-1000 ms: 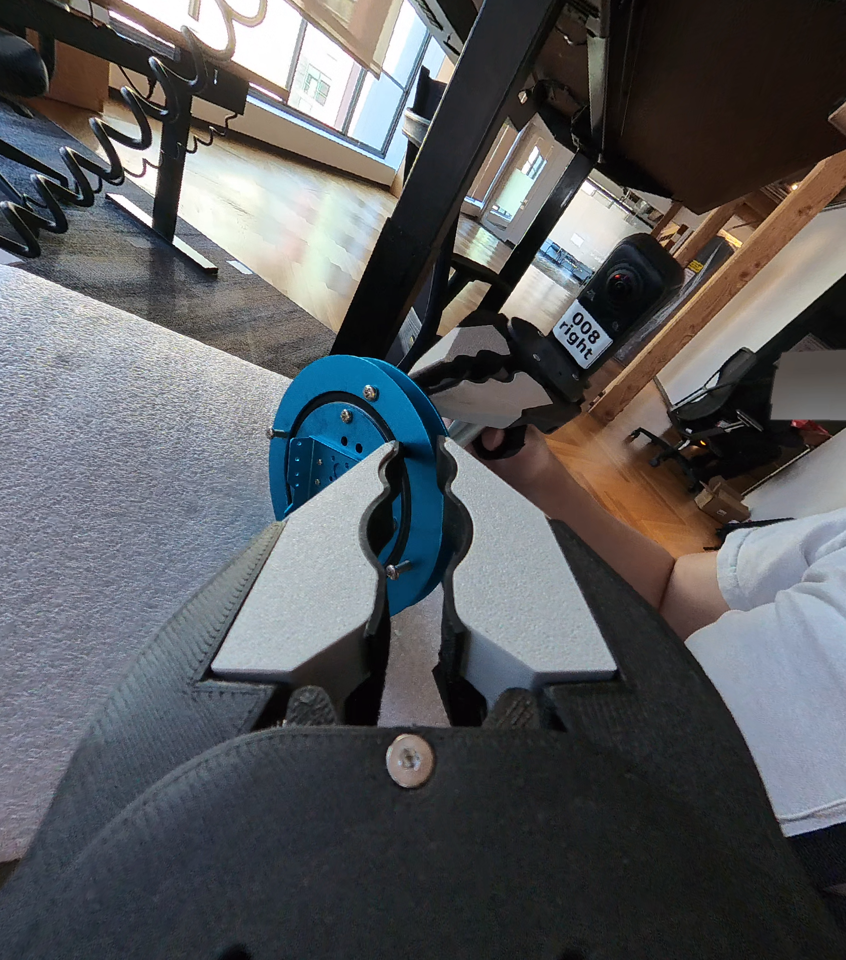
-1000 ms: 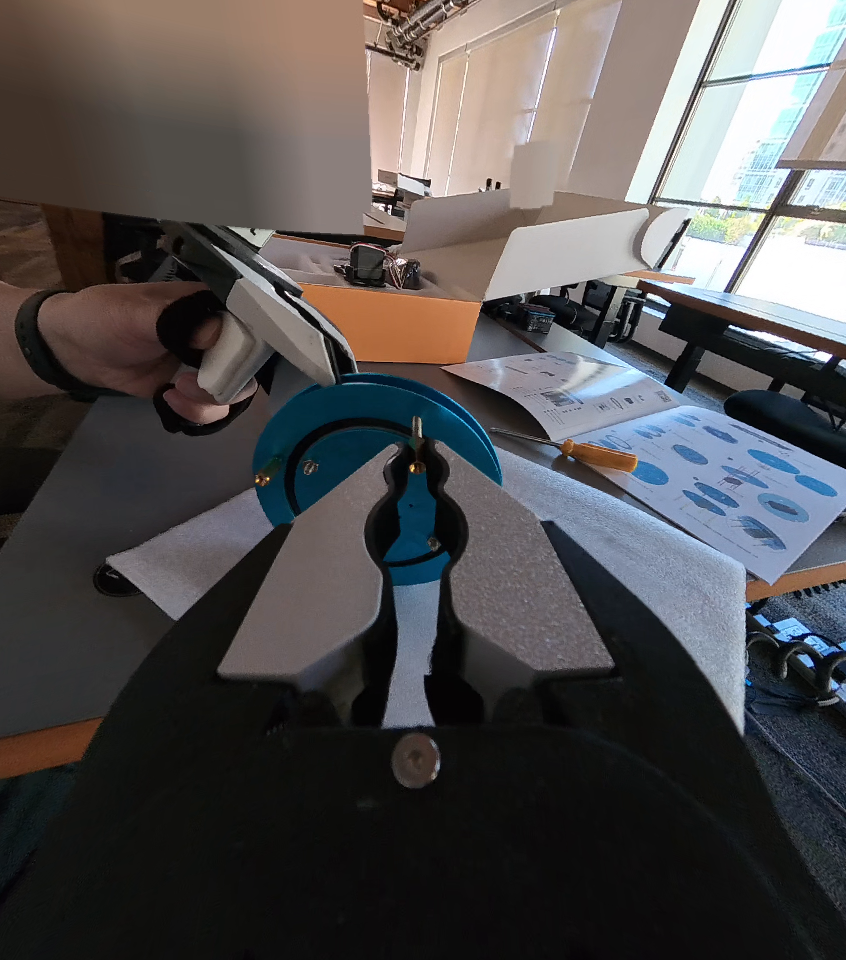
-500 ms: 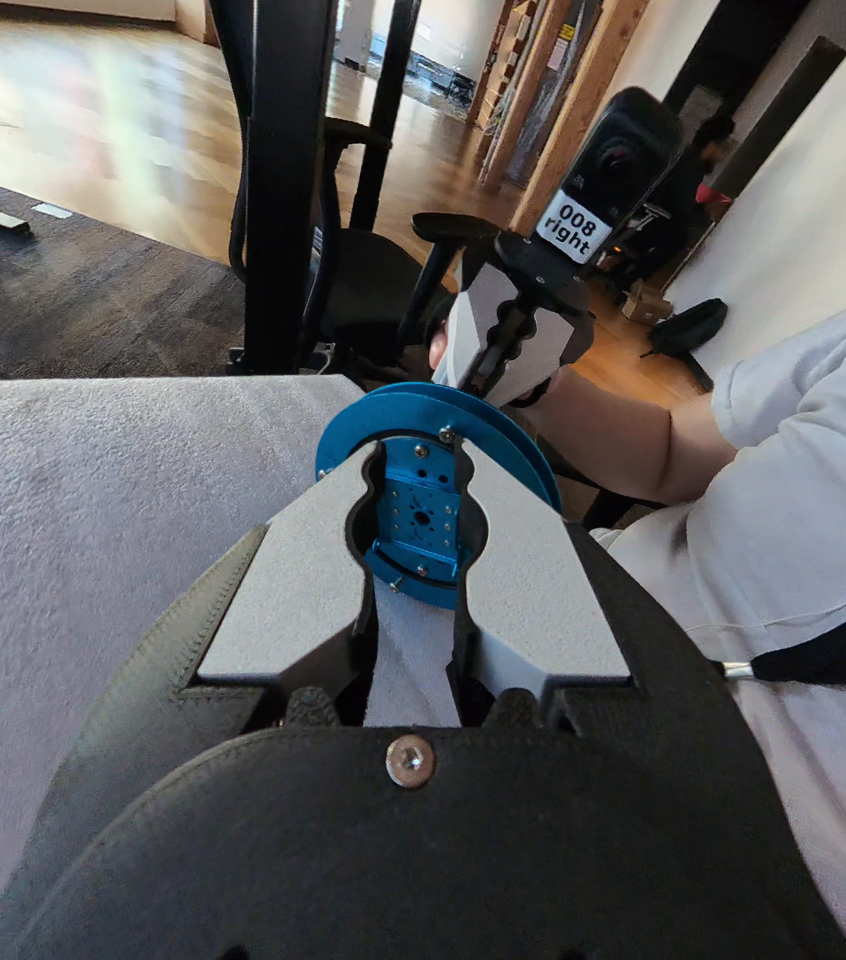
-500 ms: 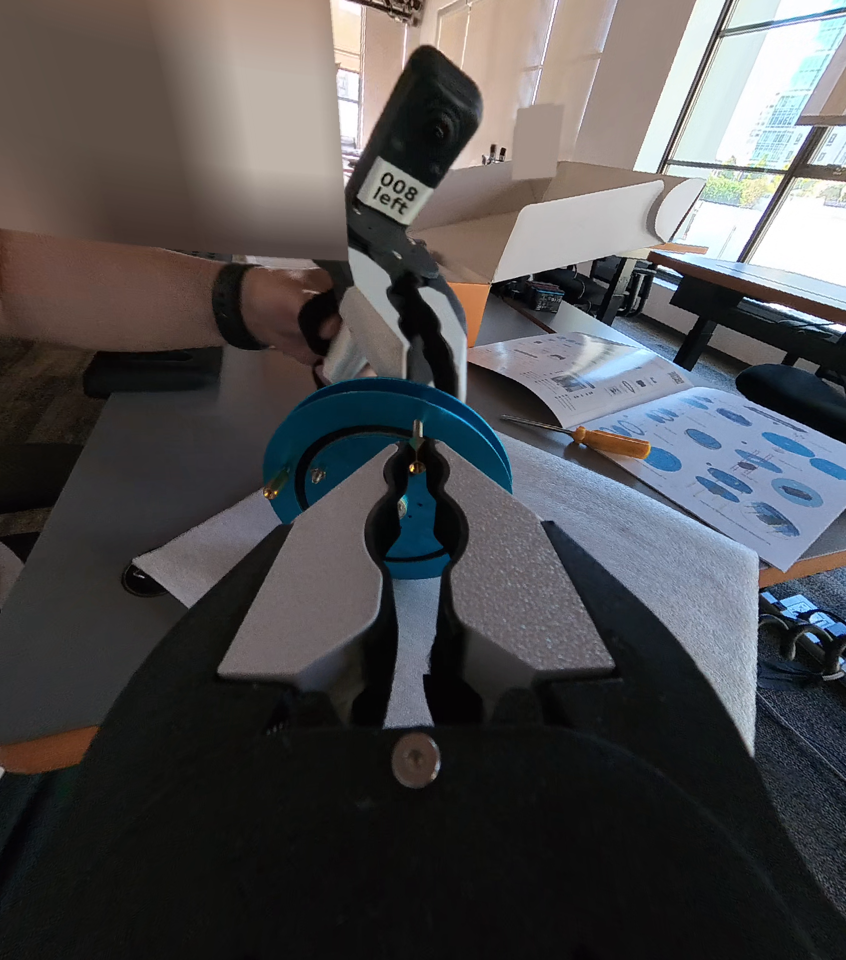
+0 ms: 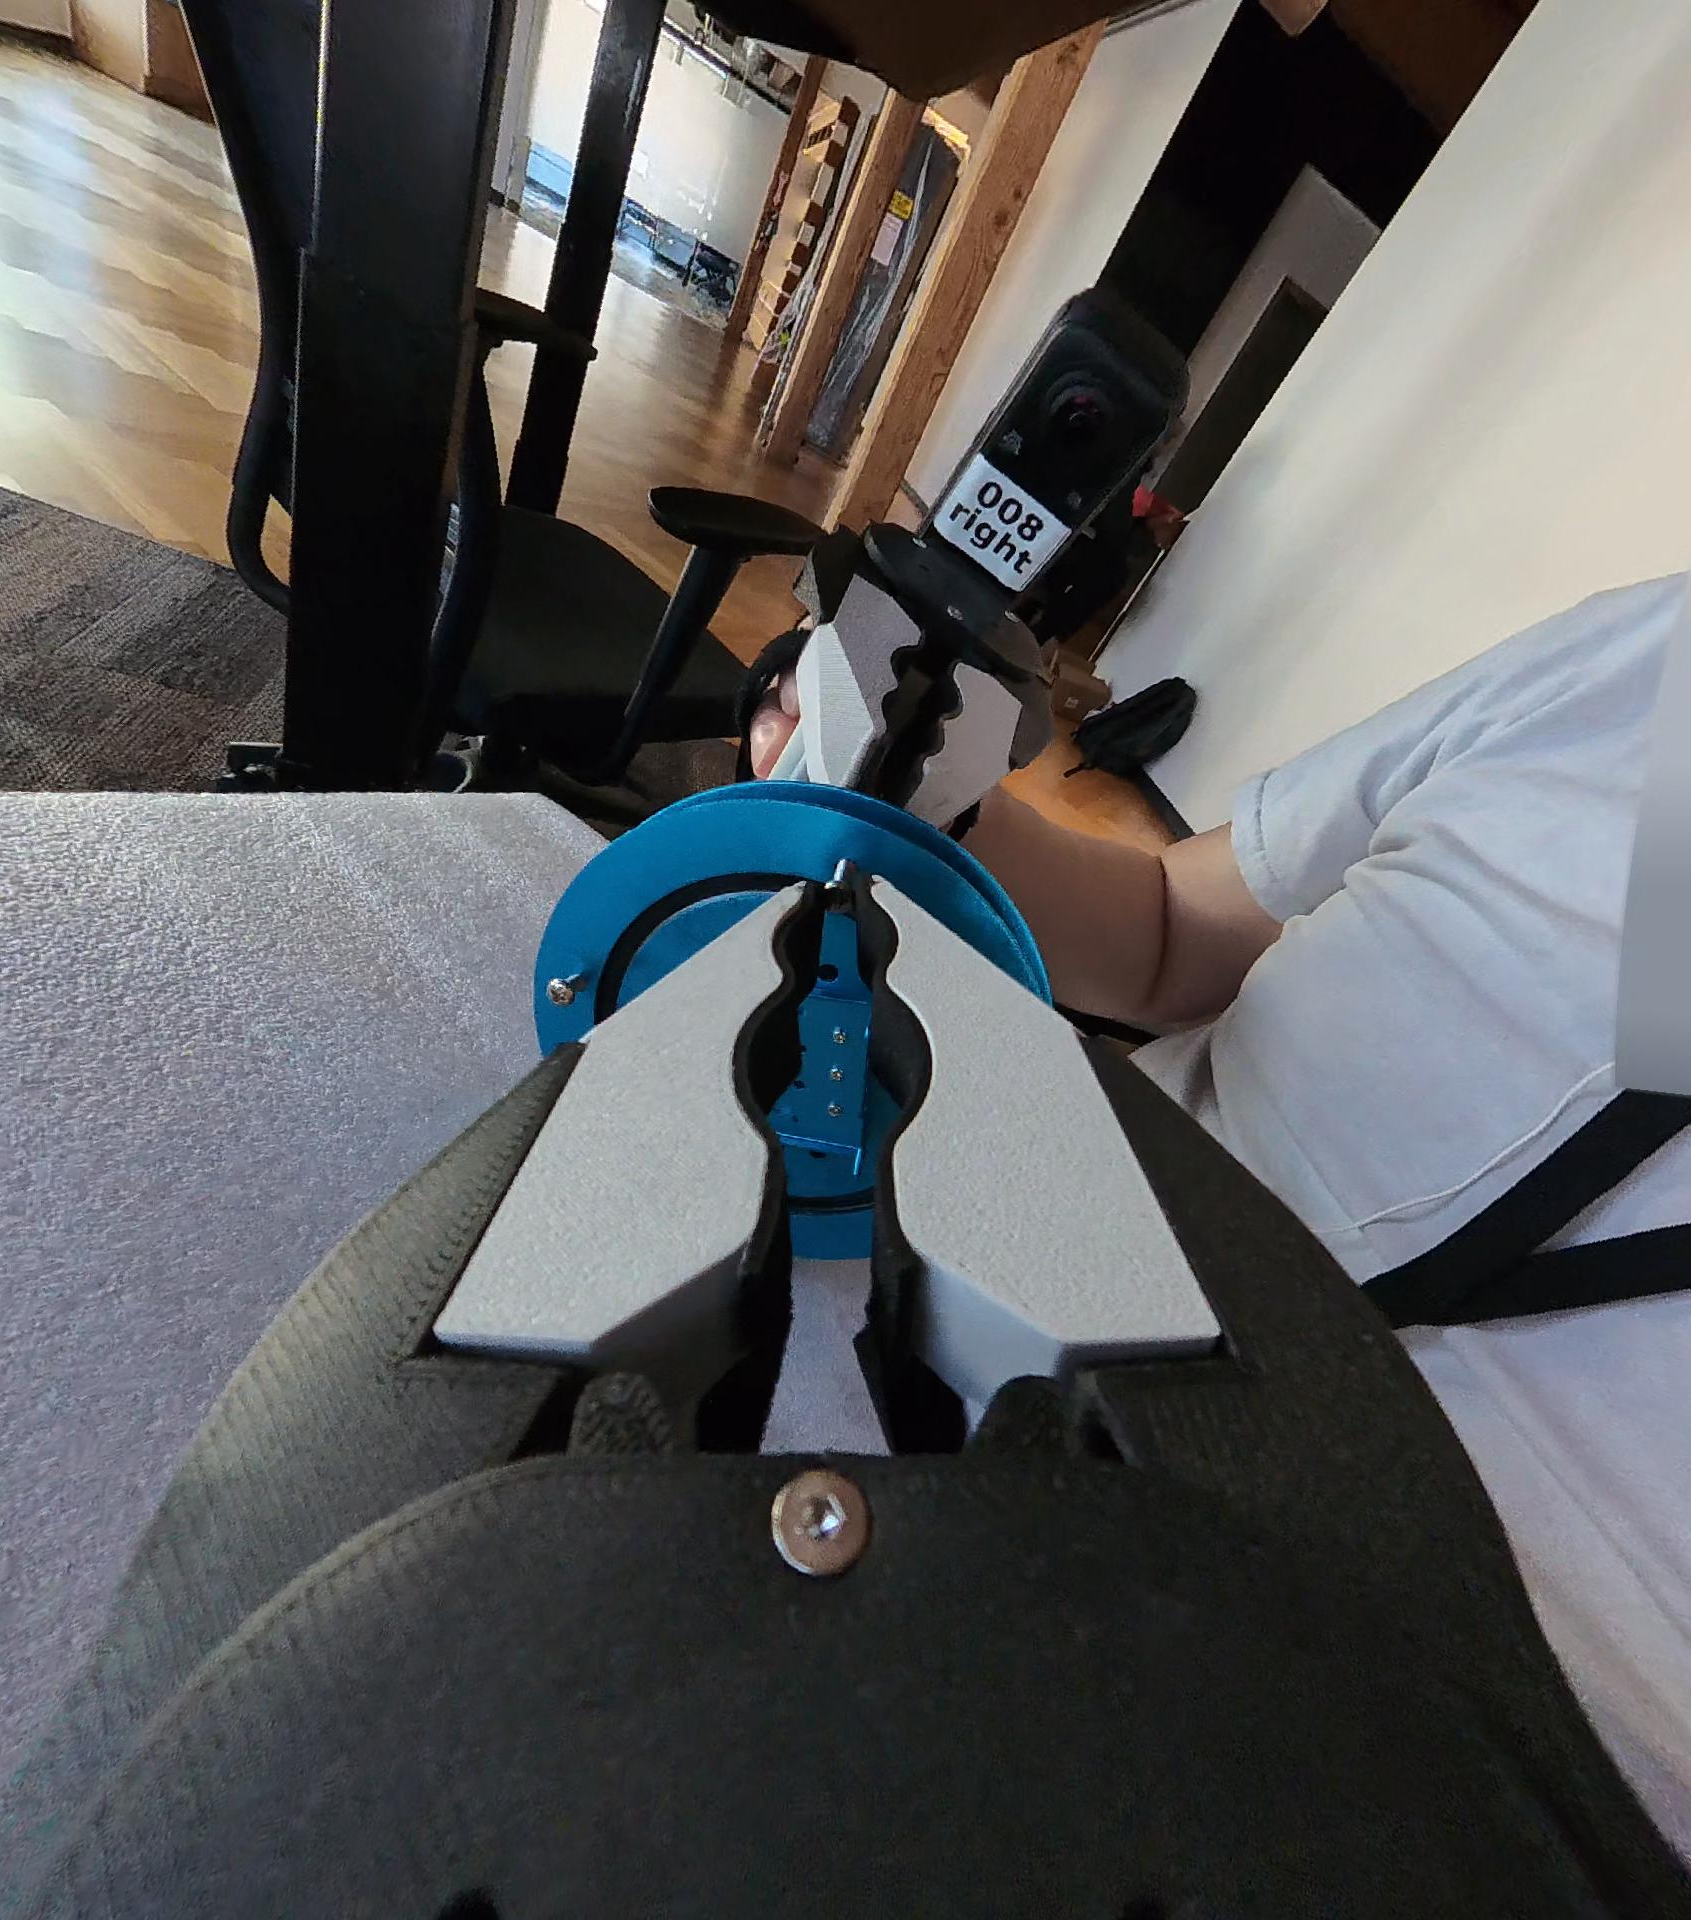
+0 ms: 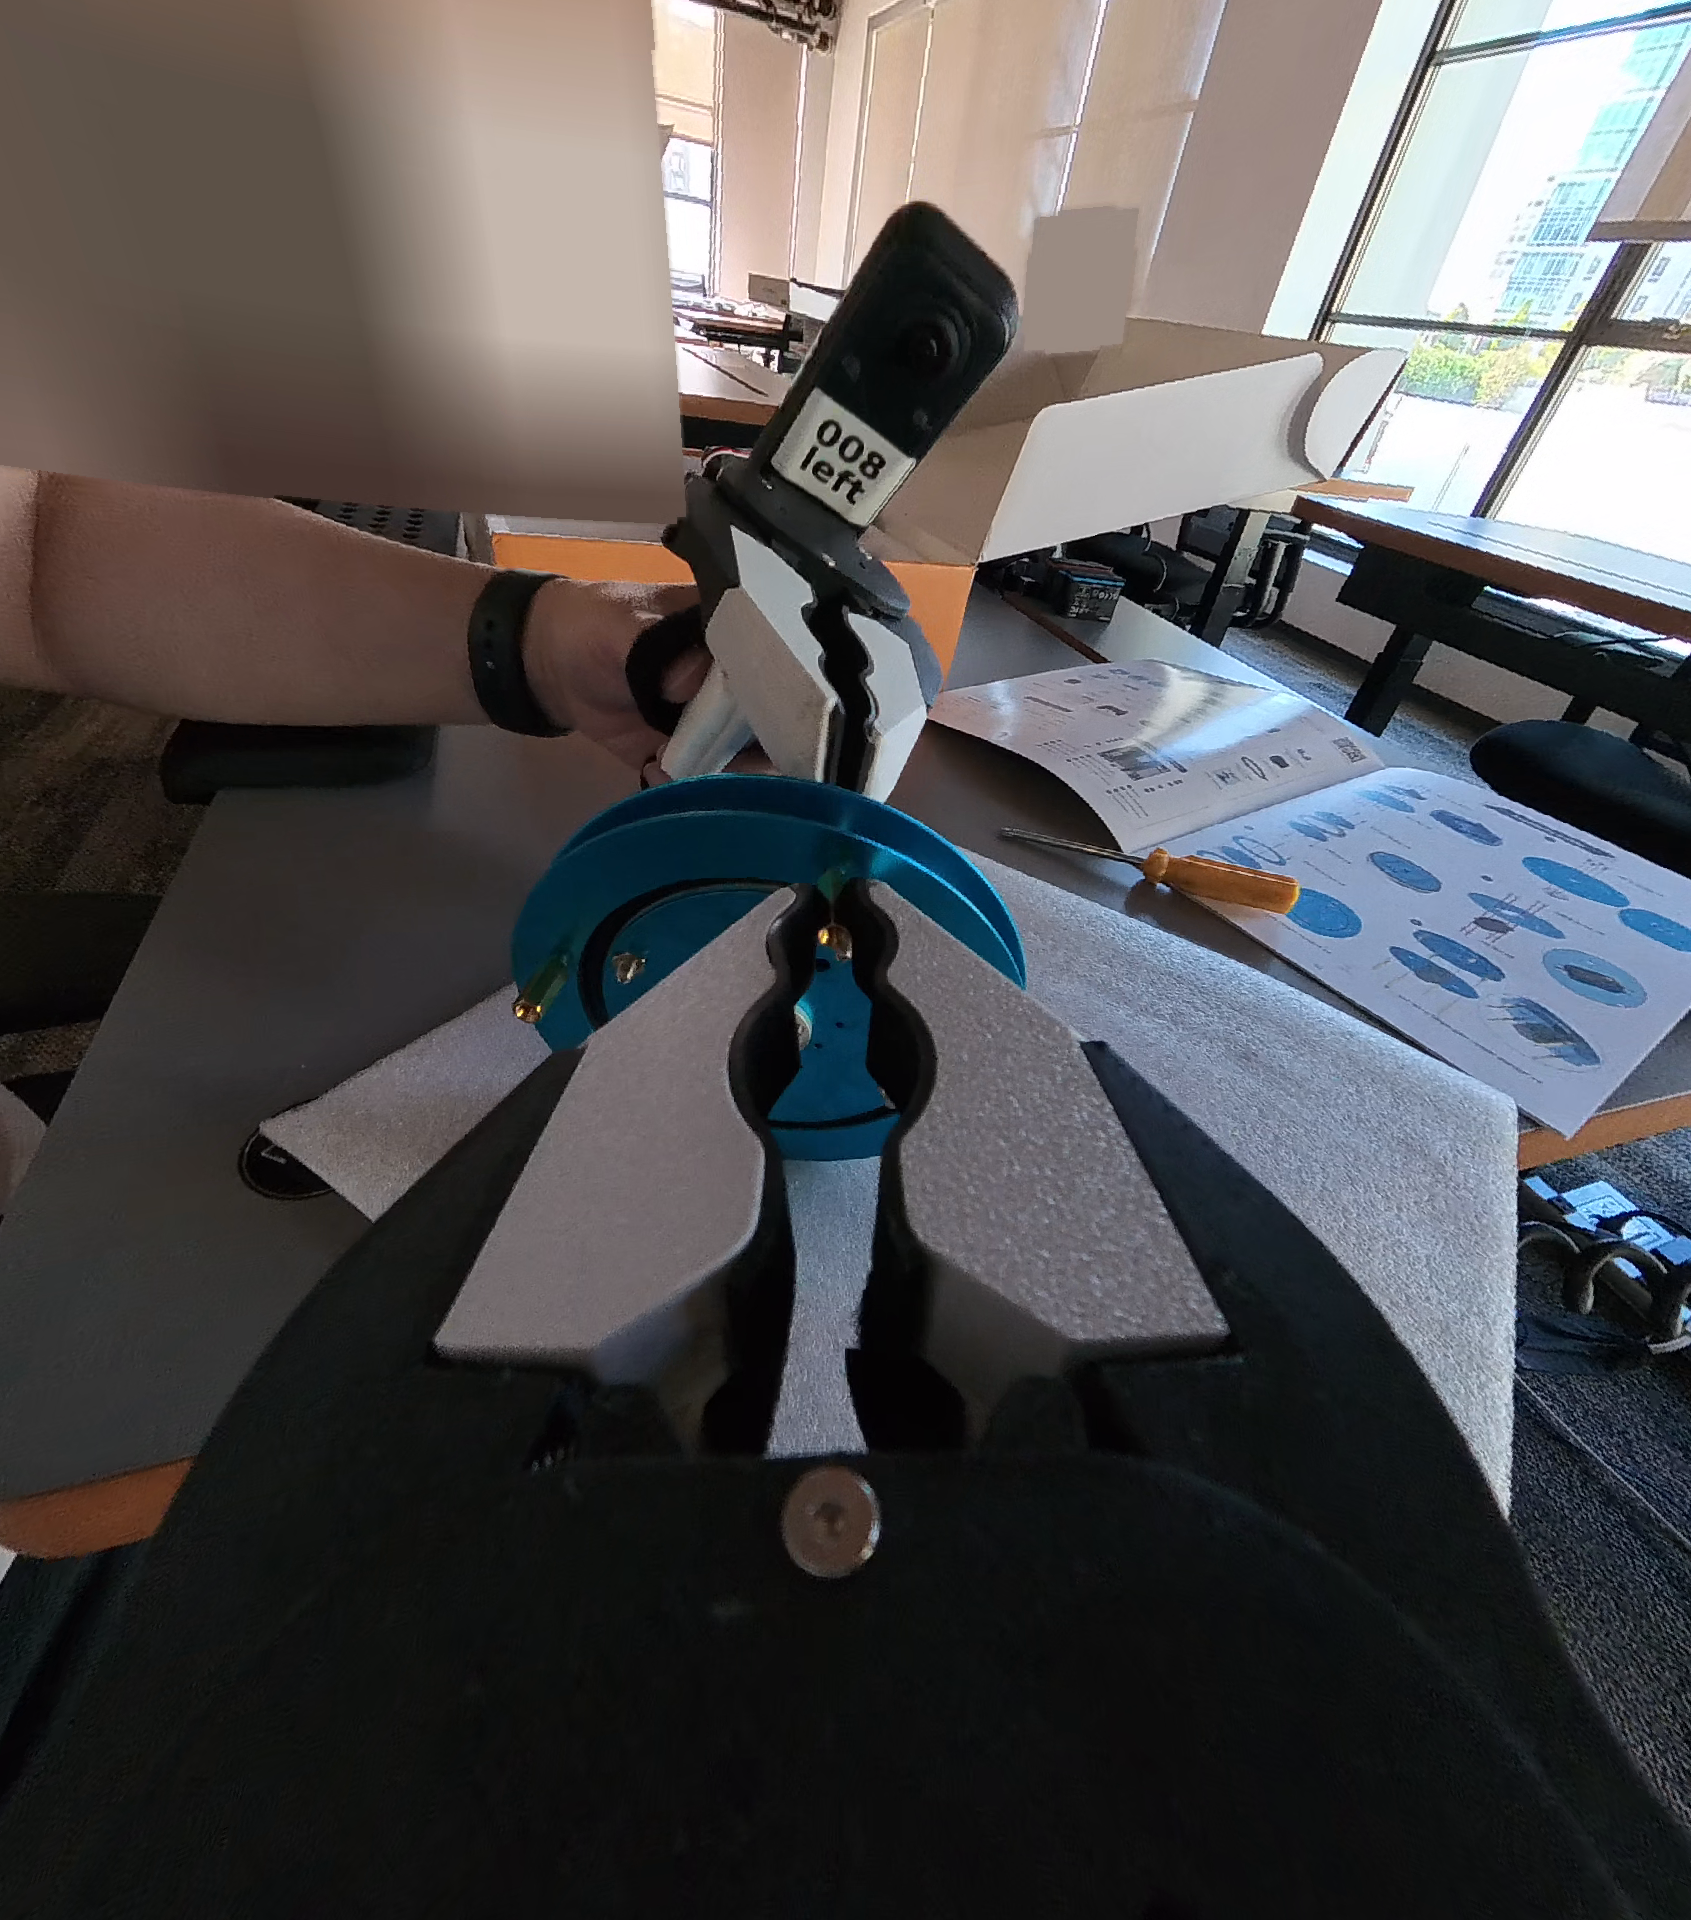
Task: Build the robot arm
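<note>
**Blue wheel gripped from two sides over the foam sheet**

The blue wheel (image 6: pixel 768 862), a pair of thin metal discs joined by brass standoffs around a blue hub, stands on edge above the white foam sheet (image 6: pixel 1236 1039), which lies on a grey table (image 6: pixel 301 935). Whether the wheel's lower rim touches the foam cannot be told.

The right gripper (image 6: pixel 833 914) is clenched on the wheel: its fingertips close on a standoff at the upper rim, with the hub showing through the gap between the fingers. The left gripper (image 5: pixel 836 904) grasps the wheel from the opposite side, its tips pinching a screw at the rim, a blue perforated bracket visible between its fingers. In the right wrist view the left gripper stands tilted beyond the wheel, held by a hand with a black wristband (image 6: pixel 503 655).

Near the foam sheet lies a screwdriver (image 6: pixel 1173 868) with an orange handle, just beside an open manual (image 6: pixel 1443 914) with blue diagrams. Farther back sits an open cardboard box (image 6: pixel 1132 457). In the left wrist view a white sleeve (image 5: pixel 1443 935) fills the right side, and a black chair (image 5: pixel 612 623) stands past the table edge.
</note>
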### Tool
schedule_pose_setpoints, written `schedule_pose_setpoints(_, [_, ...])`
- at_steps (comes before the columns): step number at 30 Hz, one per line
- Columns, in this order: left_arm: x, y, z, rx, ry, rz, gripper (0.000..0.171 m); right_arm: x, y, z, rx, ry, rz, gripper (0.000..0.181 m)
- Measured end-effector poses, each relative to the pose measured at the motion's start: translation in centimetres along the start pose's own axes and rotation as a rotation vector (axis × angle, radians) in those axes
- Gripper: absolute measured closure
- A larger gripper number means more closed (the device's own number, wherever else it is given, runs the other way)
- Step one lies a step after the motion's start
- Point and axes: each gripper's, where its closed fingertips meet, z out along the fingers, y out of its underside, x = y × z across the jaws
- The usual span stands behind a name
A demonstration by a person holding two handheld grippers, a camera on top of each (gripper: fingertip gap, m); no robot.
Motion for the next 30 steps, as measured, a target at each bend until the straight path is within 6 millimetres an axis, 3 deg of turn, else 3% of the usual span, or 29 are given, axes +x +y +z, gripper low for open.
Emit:
schedule_pose_setpoints(4, [0.05, 0.09, 0.00, -0.022, -0.003, 0.008, 0.168, -0.01, -0.03, 0.00, 0.010, 0.018, -0.022, 0.177])
schedule_pose_setpoints(7, [0.07, 0.14, -0.09, -0.031, -0.011, 0.030, 0.168, 0.19, -0.07, -0.06, 0.004, 0.099, -0.170, 0.168])
schedule_pose_setpoints(9, [0.03, 0.14, -0.25, -0.018, -0.006, 0.012, 0.168, 0.08, 0.40, 0.03, -0.042, 0.112, -0.231, 0.176])
schedule_pose_setpoints(20, [-0.22, 0.16, -0.63, -0.011, -0.027, 0.001, 0.168, -0.01, 0.16, 0.39, -0.077, 0.149, -0.282, 0.178])
schedule_pose_setpoints(22, [-0.14, 0.19, -0.66, -0.019, -0.030, 0.017, 0.168, -0.17, 0.21, 0.42, -0.080, 0.124, -0.220, 0.178])
schedule_pose_setpoints(27, [-0.13, 0.26, -0.68, -0.033, -0.059, 0.079, 0.168, -0.19, 0.24, 0.46, -0.030, 0.030, 0.154, 0.178])
schedule_pose_setpoints(30, [-0.21, 0.18, -0.87, -0.027, -0.065, 0.096, 0.168, -0.22, 0.33, 0.69, 0.008, -0.059, 0.533, 0.178])
